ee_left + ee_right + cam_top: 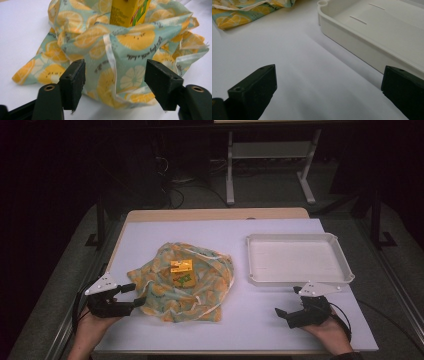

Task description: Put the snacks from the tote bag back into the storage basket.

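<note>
Yellow carton [182, 272] upright on cloth [210, 290]; both hand-held grippers agape, empty.

Black claws [131, 296] carry grey three-cornered plates and black cables.

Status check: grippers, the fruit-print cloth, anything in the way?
Left gripper open at cloth edge. Right gripper open, idle. Yellow carton on cloth. Tray clear aside.

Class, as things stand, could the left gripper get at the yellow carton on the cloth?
Probably yes. The left gripper is open at the cloth's near edge, and the yellow carton stands exposed on the cloth, nothing covering it.
</note>
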`<state>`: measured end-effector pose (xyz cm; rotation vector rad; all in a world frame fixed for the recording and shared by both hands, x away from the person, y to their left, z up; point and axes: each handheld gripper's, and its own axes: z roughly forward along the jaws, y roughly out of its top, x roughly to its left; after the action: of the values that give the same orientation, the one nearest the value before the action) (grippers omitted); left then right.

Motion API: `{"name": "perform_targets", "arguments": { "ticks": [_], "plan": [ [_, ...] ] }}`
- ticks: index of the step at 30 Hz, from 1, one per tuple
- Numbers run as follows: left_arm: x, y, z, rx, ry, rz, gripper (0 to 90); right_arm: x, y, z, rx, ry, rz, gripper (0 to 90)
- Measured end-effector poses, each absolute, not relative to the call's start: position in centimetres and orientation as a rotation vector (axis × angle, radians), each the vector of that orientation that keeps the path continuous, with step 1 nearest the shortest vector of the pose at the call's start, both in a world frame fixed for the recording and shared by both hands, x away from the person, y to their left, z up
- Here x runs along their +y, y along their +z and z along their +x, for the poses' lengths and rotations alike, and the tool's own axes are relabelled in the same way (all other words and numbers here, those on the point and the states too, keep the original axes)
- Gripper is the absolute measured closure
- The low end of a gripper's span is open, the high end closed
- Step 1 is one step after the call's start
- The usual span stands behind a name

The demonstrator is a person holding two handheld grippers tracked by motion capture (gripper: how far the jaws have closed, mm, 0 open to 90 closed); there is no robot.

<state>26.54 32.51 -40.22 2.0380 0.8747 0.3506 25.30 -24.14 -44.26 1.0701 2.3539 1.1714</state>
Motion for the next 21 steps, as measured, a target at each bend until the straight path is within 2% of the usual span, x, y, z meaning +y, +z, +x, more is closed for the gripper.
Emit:
{"name": "perform_targets", "arguments": {
  "ticks": [4, 16, 21],
  "plan": [
    [31.9, -39.7, 27.0, 0.857, 0.346, 2.048, 40.0, -24.2, -44.2, 25.3, 2.354, 1.168, 1.070, 0.0],
    [30.3, -38.3, 28.2, 0.805, 0.310, 2.084, 65.7, -24.1, -44.2, 25.3, 2.356, 1.161, 1.069, 0.0],
    [29.4, -37.7, 28.8, 0.768, 0.299, 2.098, 73.0, -24.0, -44.2, 25.2, 2.360, 1.160, 1.069, 0.0]
  ]
}}
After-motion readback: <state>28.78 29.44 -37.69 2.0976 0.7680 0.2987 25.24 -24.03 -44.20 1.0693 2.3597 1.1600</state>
